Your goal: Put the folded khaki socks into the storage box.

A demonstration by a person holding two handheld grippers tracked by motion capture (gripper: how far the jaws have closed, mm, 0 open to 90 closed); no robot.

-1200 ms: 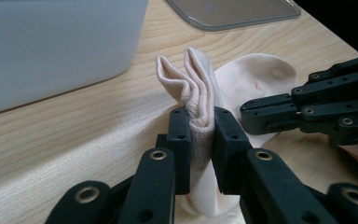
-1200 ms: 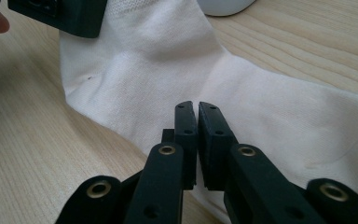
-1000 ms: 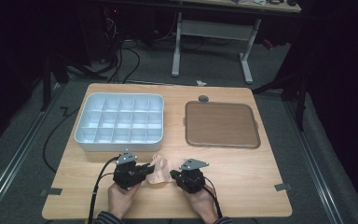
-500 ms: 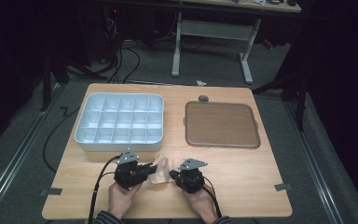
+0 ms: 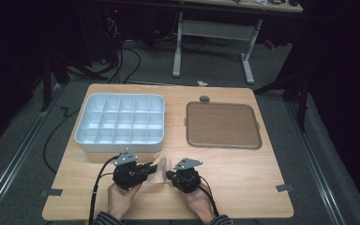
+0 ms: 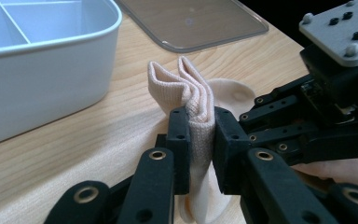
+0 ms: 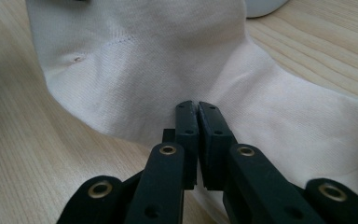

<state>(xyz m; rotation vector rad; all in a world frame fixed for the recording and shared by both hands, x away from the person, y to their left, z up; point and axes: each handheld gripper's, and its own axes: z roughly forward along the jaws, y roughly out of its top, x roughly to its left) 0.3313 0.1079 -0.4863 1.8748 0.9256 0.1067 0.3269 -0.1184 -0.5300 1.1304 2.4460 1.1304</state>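
Both grippers have barely shifted over the last second, so the work looks paused mid-fold. Left gripper (image 6: 200, 154) is clamped on a bunched fold of the pale sock (image 6: 189, 95); right gripper (image 7: 198, 140) is pinched nearly together on the sock's edge. It lies at the table's (image 5: 243, 187) near edge, below the compartment tray (image 5: 122, 124), left of the brown lid (image 5: 222, 124).

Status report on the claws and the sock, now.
Left claw shut on sock, bunched upright. Right claw shut, pinching sock edge. Divided bin and lid stand apart.
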